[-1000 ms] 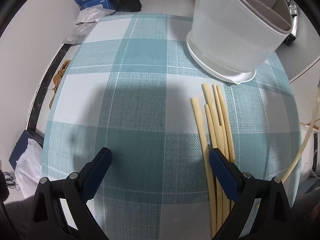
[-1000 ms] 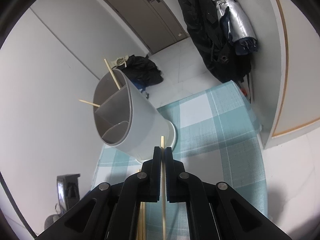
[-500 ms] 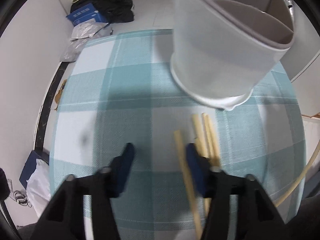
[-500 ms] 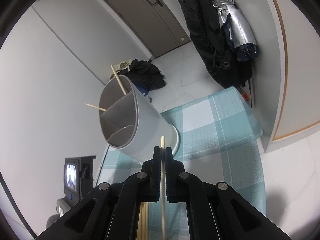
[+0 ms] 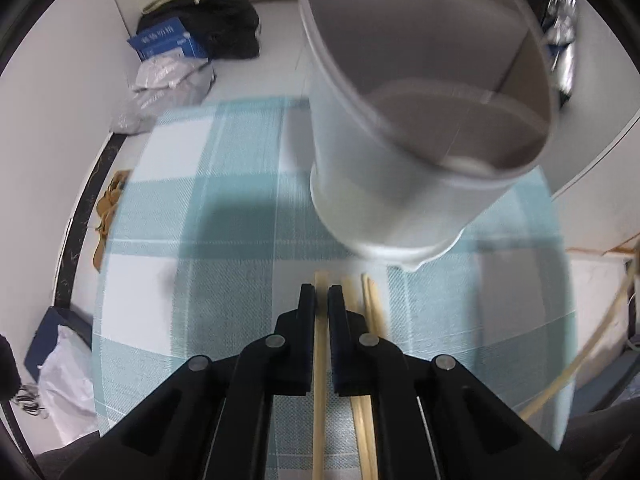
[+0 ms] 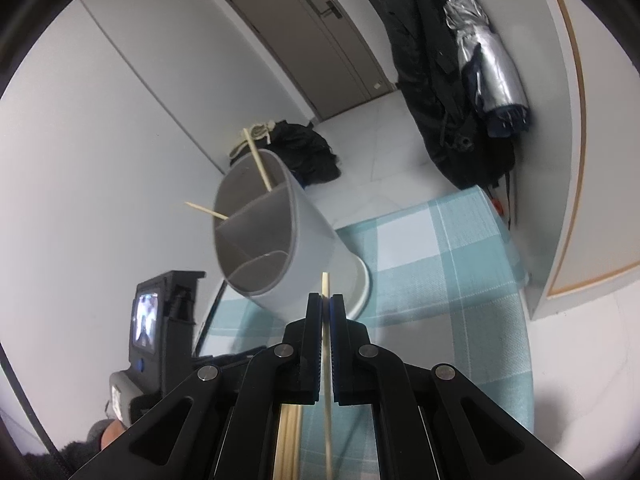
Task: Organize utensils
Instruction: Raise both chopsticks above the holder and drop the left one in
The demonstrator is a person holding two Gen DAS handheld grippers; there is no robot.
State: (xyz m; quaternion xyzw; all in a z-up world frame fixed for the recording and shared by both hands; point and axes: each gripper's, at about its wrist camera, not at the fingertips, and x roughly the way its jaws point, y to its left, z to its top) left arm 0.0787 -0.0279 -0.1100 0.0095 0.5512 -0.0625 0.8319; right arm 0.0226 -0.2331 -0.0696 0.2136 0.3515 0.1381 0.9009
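Teal-and-white checked tablecloth (image 5: 224, 216), pale grey holder (image 5: 384, 184), tan chopsticks (image 5: 370, 308).

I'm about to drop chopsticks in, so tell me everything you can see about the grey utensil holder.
The utensil holder is a tall, pale grey, plastic-looking cup that widens toward its open rim, with inner walls splitting it into compartments. It sits in a shallow white saucer on the teal checked tablecloth. Two chopsticks lean out of its far compartment; the nearer compartments look empty. Neither gripper touches it. The loose chopsticks lie just short of its base.
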